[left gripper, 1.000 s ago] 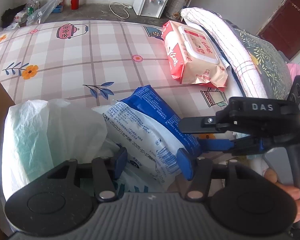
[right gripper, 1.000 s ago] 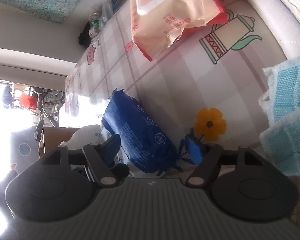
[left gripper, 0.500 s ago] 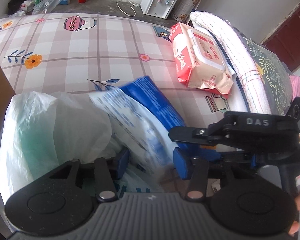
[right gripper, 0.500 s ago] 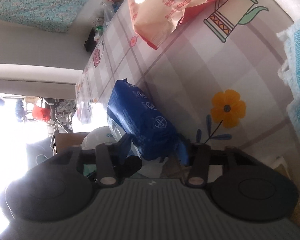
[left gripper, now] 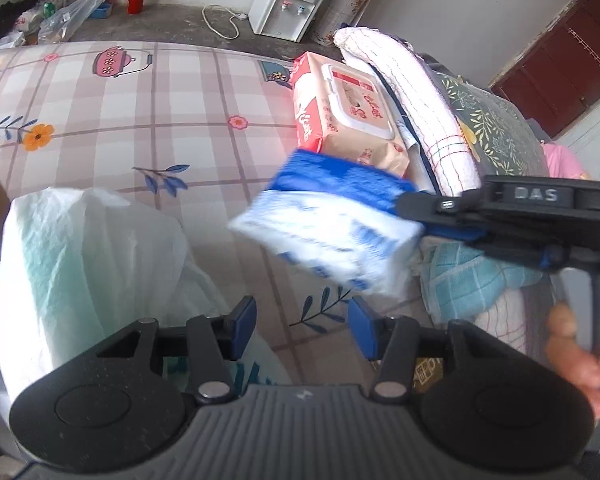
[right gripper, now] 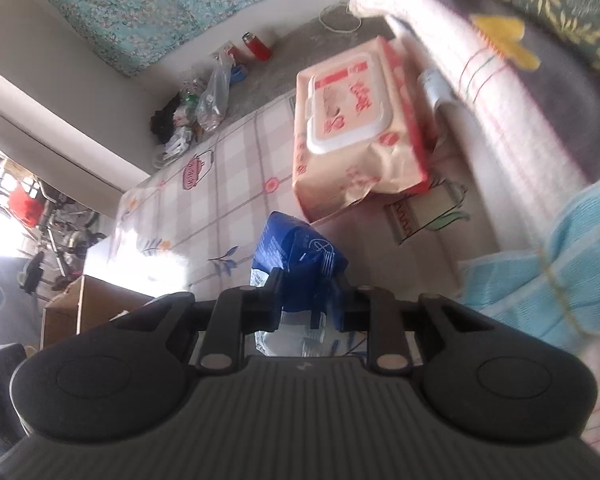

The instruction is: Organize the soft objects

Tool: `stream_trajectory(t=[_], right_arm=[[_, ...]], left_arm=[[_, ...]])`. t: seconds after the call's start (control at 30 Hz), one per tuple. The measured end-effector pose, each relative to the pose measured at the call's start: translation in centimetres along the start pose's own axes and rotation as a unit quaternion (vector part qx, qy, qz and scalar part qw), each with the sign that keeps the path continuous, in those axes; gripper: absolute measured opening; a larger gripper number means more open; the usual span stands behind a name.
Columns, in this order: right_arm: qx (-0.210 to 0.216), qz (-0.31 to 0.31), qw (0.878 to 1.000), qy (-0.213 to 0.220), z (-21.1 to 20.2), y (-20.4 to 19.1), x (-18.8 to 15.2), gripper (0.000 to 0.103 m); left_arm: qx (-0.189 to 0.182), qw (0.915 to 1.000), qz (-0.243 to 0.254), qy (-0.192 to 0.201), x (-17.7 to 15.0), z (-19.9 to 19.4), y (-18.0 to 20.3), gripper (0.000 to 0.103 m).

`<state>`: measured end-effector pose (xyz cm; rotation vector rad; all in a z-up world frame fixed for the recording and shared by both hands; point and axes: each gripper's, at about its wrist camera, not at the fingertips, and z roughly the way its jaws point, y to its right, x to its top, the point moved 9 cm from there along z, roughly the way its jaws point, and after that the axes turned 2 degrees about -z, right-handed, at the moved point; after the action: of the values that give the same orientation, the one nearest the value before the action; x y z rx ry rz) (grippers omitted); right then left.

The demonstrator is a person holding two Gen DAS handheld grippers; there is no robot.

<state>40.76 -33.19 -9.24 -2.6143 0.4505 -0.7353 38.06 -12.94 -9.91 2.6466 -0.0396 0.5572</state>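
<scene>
The right gripper [right gripper: 306,300] is clamped on the blue tissue pack [left gripper: 332,224] (blurred), held above the checked tablecloth [left gripper: 180,120]. The left gripper [left gripper: 302,326] is spread, holding nothing, beside the white plastic bag [left gripper: 80,264].

- Left gripper [left gripper: 302,328]: jaws spread wide, blue pads apart, nothing between them. Held low, pointing forward over the table.
- Right gripper [right gripper: 307,298]: jaws drawn in, pinching the blue-and-white pack [right gripper: 296,264] at one end; pack off the surface.
- Right gripper reaches in sideways from the right, crossing ahead of the left one.
- Right hand [left gripper: 576,356]: fingers wrapped on the handle.
</scene>
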Motion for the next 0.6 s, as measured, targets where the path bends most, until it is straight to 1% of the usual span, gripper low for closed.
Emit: stream_trajectory(t=[0.07,0.1,0.13,0.17,0.23,0.27,0.33,0.37,0.4,0.43,0.5,0.53,0.57,0.6], right_arm=[[-0.026,-0.046,0.999,0.009,-1.8,0.4,0.4,0.021],[-0.033,-0.072,0.997,0.011,-2.6,0.2,0.4,0.021],[-0.043,-0.107,0.993,0.012,-3.3,-0.1,0.2,0.021],[-0.060,-0.149,0.987,0.012,-3.7,-0.8,-0.1,0.021],[-0.086,-0.241,0.967,0.015,-4.4,-2.6,-1.6,0.021],[-0.097,-0.291,0.952,0.016,-4.5,-3.8,-2.5,0.021],[-0.108,-0.372,0.922,0.010,-4.8,-5.5,-4.6,0.022],[-0.106,-0.402,0.909,0.003,-4.9,-6.2,-5.6,0.022],[-0.097,-0.425,0.900,-0.007,-4.9,-6.8,-6.7,0.023],[-0.090,-0.441,0.893,-0.017,-4.8,-7.2,-7.7,0.023],[-0.078,-0.463,0.882,-0.036,-4.9,-8.2,-9.7,0.025],[-0.070,-0.468,0.880,-0.041,-5.0,-8.4,-10.5,0.027],[-0.064,-0.468,0.881,-0.043,-5.1,-8.4,-10.8,0.031],[-0.052,-0.459,0.886,-0.045,-5.7,-8.8,-11.1,0.034]], left_arm=[[0.002,1.0000,-0.008,0.000,-0.2,-0.4,-0.5,0.051],[0.004,0.9999,-0.014,0.002,-0.2,-0.7,-0.8,0.051],[0.004,0.9998,-0.020,0.005,-0.2,-1.0,-1.1,0.051],[0.003,0.9996,-0.028,0.008,-0.1,-1.3,-1.4,0.050],[0.000,0.9990,-0.042,0.014,0.1,-2.1,-2.0,0.050],[0.000,0.9987,-0.049,0.017,0.2,-2.5,-2.2,0.050],[-0.001,0.9977,-0.063,0.026,0.5,-3.3,-2.7,0.050],[-0.001,0.9972,-0.068,0.029,0.6,-3.6,-2.8,0.050],[-0.003,0.9968,-0.074,0.031,0.7,-3.9,-2.9,0.050],[-0.004,0.9965,-0.077,0.033,0.7,-4.1,-2.9,0.050],[-0.007,0.9961,-0.081,0.035,0.5,-4.6,-2.9,0.050],[-0.009,0.9961,-0.080,0.036,0.4,-4.7,-2.7,0.051],[-0.009,0.9962,-0.079,0.036,0.3,-4.8,-2.5,0.051],[-0.009,0.9964,-0.077,0.035,0.2,-4.9,-2.4,0.052]])
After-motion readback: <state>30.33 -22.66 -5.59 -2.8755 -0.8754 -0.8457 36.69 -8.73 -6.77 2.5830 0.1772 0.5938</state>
